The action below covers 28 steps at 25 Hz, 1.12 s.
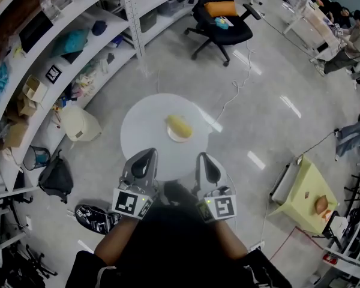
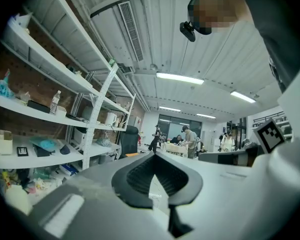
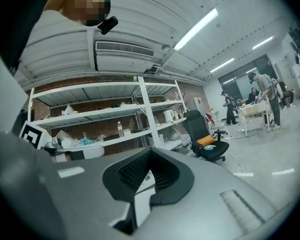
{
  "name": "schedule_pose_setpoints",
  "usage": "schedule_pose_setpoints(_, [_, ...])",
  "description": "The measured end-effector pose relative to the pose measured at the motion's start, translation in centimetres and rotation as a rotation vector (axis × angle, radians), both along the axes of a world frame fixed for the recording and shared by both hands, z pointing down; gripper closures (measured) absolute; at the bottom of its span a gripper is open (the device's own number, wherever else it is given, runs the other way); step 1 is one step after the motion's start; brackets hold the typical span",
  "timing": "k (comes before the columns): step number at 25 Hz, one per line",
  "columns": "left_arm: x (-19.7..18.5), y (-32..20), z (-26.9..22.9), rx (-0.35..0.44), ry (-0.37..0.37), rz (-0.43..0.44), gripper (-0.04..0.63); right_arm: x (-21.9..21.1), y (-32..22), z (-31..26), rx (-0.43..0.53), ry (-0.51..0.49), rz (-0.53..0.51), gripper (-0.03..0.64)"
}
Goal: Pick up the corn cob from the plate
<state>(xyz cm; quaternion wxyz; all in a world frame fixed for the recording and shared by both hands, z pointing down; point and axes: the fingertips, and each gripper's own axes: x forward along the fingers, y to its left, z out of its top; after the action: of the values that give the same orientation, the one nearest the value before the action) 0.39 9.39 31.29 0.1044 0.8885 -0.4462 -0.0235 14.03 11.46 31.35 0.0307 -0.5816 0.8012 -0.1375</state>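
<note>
We stand on a grey polished floor (image 1: 270,77) that mirrors the ceiling lights in pale streaks. A round white table (image 1: 141,140) sits in the middle. Along the left run long white shelves (image 1: 78,38) crowded with boxes, bags and a water bottle (image 1: 47,5), and behind them we see a brick wall (image 3: 100,128). A black office chair (image 1: 223,26) with an orange cushion (image 1: 221,8) stands beyond the table. A cream bin (image 1: 79,123) and a black bag (image 1: 56,177) lie on the floor near the shelves. A low yellow-green table (image 1: 303,197) is at the right. Overhead, a white ribbed ceiling (image 2: 215,69) carries strip lights (image 2: 180,78) and an air vent (image 3: 124,49). People (image 1: 354,41) sit by desks (image 1: 312,17) at the far end.
</note>
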Motion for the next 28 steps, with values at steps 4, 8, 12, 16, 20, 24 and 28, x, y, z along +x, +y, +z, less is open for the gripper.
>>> schedule_pose_setpoints(4, [0.7, -0.9, -0.1, 0.005, -0.029, -0.006, 0.595, 0.6, -1.6, 0.4, -0.006, -0.036, -0.009, 0.609])
schedule_pose_setpoints(8, [0.0, -2.0, -0.3, 0.003, -0.035, -0.021, 0.595, 0.5, -3.2, 0.7, -0.012, -0.048, -0.004, 0.609])
schedule_pose_setpoints(12, [-1.5, -3.2, -0.2, 0.014, -0.032, -0.015, 0.595, -0.6, -4.4, 1.1, -0.016, -0.036, 0.011, 0.608])
schedule_pose_setpoints(16, [-2.2, -4.2, 0.4, 0.015, -0.032, 0.028, 0.595, -1.5, -5.6, 1.3, -0.005, 0.0, 0.051, 0.609])
schedule_pose_setpoints(20, [-2.4, -5.0, 0.5, 0.005, -0.017, 0.072, 0.595, -1.9, -5.8, 1.7, -0.029, 0.024, 0.088, 0.609])
schedule_pose_setpoints(24, [-2.6, -6.2, 0.9, 0.001, -0.014, 0.1, 0.595, -2.3, -6.3, 2.5, -0.042, 0.032, 0.106, 0.609])
schedule_pose_setpoints(28, [-2.4, -7.4, 1.9, -0.008, -0.018, 0.125, 0.595, -2.3, -7.0, 3.5, -0.064, 0.043, 0.117, 0.608])
